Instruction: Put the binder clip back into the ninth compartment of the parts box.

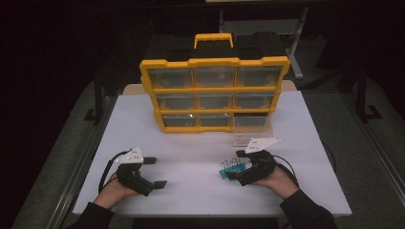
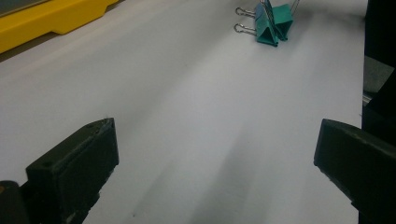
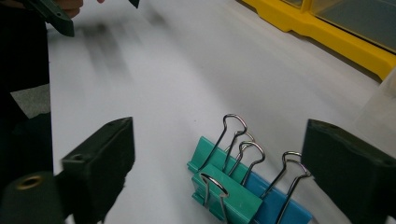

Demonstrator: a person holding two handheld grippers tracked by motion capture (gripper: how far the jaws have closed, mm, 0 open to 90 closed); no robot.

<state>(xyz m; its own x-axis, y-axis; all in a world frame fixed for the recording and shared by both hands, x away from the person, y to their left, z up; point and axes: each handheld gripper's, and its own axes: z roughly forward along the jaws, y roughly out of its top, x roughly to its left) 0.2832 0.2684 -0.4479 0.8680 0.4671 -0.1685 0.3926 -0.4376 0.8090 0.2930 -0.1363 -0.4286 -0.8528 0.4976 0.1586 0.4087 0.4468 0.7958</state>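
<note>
Binder clips (image 3: 236, 184), teal and blue, lie bunched on the white table (image 1: 200, 143) between the right gripper (image 3: 219, 172)'s parted jaws, untouched; bare tabletop lies ahead; the left gripper (image 2: 215, 163) gapes over bare surface, clips far ahead; the yellow organizer (image 1: 215, 93) lies beyond.

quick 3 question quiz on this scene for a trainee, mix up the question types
1. True or false: the binder clips lie between the fingers of the right gripper, with neither finger touching them.
2. Which drawer slot of the yellow organiser stands empty? A top left, B middle, C bottom right.
3. Fill in: the clear drawer stands on the ___ in front of the organiser.

Key: 1 true. 2 C. 3 table.

The left gripper is open over bare table.
</note>
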